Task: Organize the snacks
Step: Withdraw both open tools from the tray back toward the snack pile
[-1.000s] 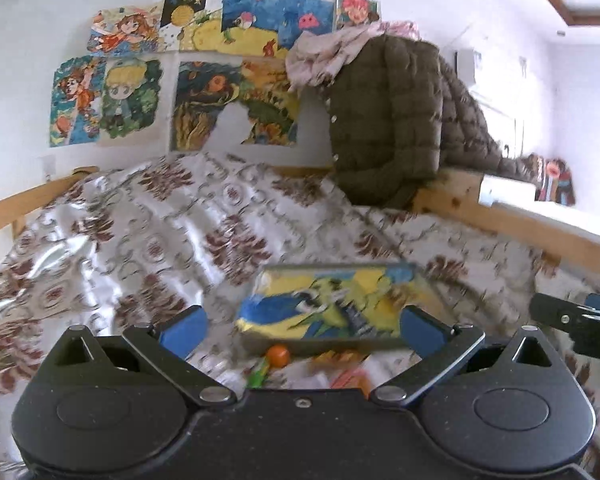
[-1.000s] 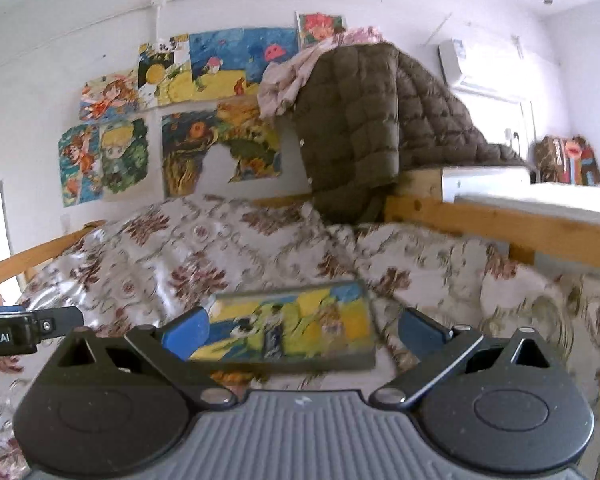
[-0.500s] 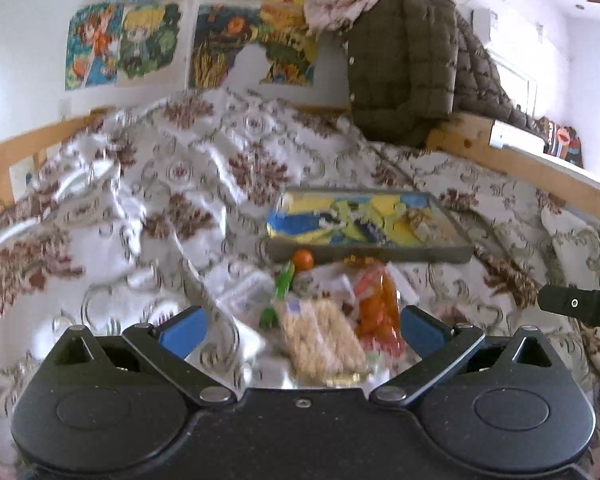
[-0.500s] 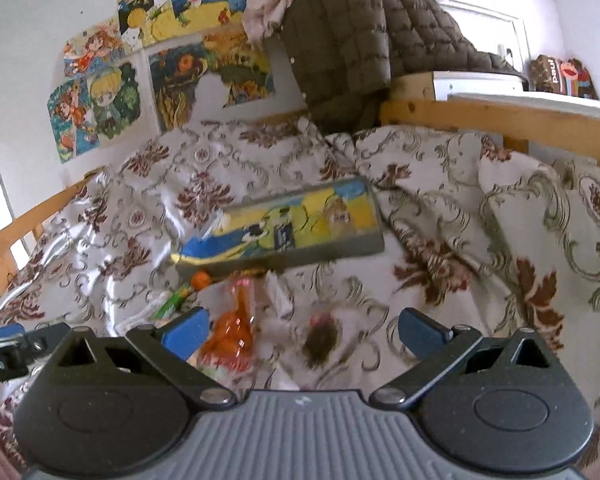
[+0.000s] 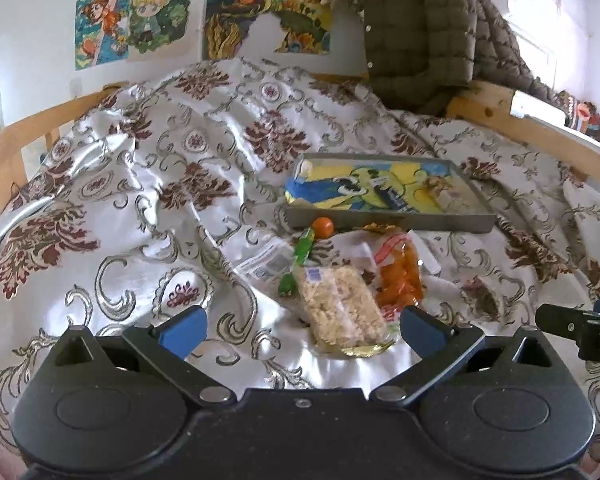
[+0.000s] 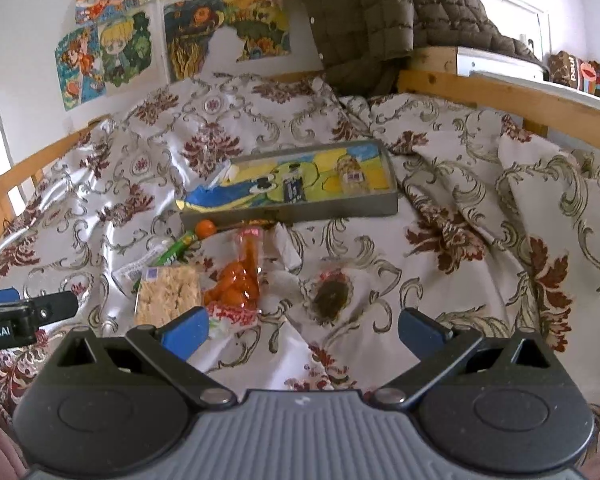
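A grey tray [image 5: 388, 222] with a yellow and blue cartoon bottom lies on the bed; it also shows in the right wrist view [image 6: 292, 210]. In front of it lie a rice-cracker pack [image 5: 342, 308] [image 6: 166, 294], an orange snack bag [image 5: 400, 280] [image 6: 236, 280], a green stick with an orange ball [image 5: 300, 256] [image 6: 184, 246], a clear wrapper [image 5: 266, 262] and a dark snack pack [image 5: 480, 298] [image 6: 332, 294]. My left gripper [image 5: 302, 326] is open and empty just before the cracker pack. My right gripper [image 6: 304, 328] is open and empty near the dark pack.
The bed has a shiny floral cover [image 5: 140, 200] with folds and a wooden frame [image 5: 40, 128] [image 6: 500, 92]. A brown padded jacket [image 5: 420, 32] hangs at the head. Posters [image 5: 140, 20] cover the wall.
Both grippers have tilted downward and drawn back, so the snacks in front of the tray have come into view. Both stay open and empty.
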`<action>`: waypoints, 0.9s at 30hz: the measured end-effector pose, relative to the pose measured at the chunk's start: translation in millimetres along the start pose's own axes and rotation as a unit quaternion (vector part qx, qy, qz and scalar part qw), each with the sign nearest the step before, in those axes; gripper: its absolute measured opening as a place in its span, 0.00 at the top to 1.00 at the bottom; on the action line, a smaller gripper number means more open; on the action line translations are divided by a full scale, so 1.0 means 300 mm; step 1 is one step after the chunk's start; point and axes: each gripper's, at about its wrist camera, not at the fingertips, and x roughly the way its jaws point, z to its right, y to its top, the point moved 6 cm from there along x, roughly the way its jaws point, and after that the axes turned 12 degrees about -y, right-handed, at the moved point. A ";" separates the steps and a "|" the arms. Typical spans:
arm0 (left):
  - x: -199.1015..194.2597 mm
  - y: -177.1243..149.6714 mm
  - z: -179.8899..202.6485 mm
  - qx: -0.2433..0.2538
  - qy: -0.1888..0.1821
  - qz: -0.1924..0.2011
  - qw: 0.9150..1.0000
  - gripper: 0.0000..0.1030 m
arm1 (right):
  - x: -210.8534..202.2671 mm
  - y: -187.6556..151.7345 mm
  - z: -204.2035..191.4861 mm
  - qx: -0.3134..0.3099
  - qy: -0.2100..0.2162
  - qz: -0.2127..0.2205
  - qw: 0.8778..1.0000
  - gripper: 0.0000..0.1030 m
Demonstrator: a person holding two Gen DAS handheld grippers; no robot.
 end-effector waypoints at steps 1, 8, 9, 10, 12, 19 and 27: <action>0.006 -0.002 -0.002 -0.001 0.004 -0.005 1.000 0.01 | 0.007 -0.003 -0.002 -0.002 -0.001 -0.005 1.000 0.00; 0.050 -0.019 -0.019 -0.014 0.018 -0.040 0.999 0.01 | 0.058 -0.025 -0.032 -0.020 0.003 -0.040 0.999 0.00; 0.054 -0.021 -0.023 -0.017 0.020 -0.043 0.999 0.01 | 0.067 -0.030 -0.038 -0.024 0.002 -0.046 0.999 0.00; 0.058 -0.023 -0.026 -0.020 0.021 -0.046 0.999 0.01 | 0.076 -0.033 -0.042 -0.027 0.002 -0.051 0.998 0.00; 0.067 -0.027 -0.034 -0.025 0.024 -0.051 0.998 0.01 | 0.094 -0.040 -0.052 -0.034 0.001 -0.061 0.998 0.00; 0.108 -0.040 -0.053 -0.048 0.019 -0.075 0.996 0.01 | 0.139 -0.061 -0.094 -0.048 0.016 -0.082 0.995 0.00; 0.137 -0.049 -0.087 -0.083 0.015 -0.084 0.993 0.01 | 0.184 -0.042 -0.125 -0.061 0.028 -0.088 0.994 0.00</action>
